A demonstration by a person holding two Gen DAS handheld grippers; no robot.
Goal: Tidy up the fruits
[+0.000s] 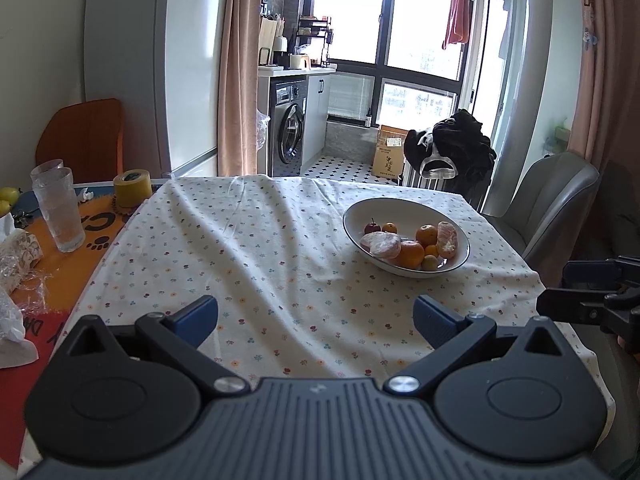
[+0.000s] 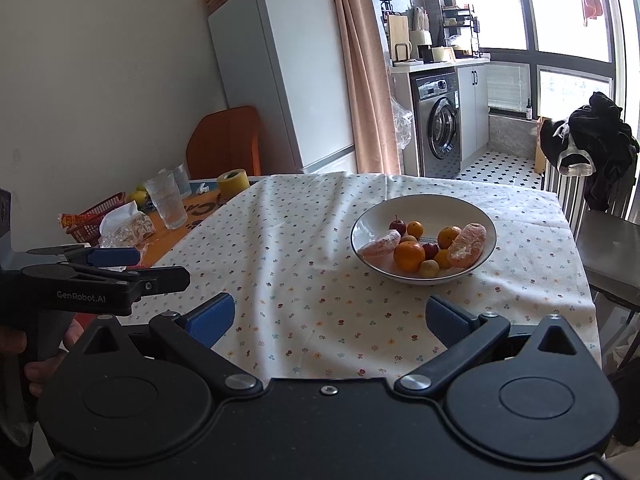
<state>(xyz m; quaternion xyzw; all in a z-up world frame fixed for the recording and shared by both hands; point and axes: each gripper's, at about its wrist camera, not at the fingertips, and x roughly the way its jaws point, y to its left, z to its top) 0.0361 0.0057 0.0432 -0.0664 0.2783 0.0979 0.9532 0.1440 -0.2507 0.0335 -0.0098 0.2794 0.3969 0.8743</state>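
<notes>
A white bowl (image 1: 356, 216) (image 2: 372, 216) sits on the flowered tablecloth (image 1: 260, 248) (image 2: 312, 280), toward its right side. It holds oranges (image 1: 410, 253) (image 2: 409, 256), two peeled wrapped citrus pieces (image 1: 447, 240) (image 2: 466, 245), a small red apple (image 1: 372, 226) (image 2: 397, 225) and small yellow fruits (image 1: 429, 263) (image 2: 429, 269). My left gripper (image 1: 315, 318) hovers open near the table's front edge, well short of the bowl. The right gripper (image 2: 330, 316) is open too, nothing between its fingers. Each gripper shows at the other view's edge (image 1: 588, 296) (image 2: 112, 276).
On the table's left stand stacked glasses (image 1: 58, 204) (image 2: 166, 200), a yellow tape roll (image 1: 132, 188) (image 2: 233, 183), wrapped snacks (image 1: 18, 256) (image 2: 126, 230), yellow fruit (image 1: 9, 195) (image 2: 138, 197) and a red basket (image 2: 92, 220). A grey chair (image 1: 552, 200) (image 2: 612, 252) stands right; an orange chair (image 1: 80, 136) far left.
</notes>
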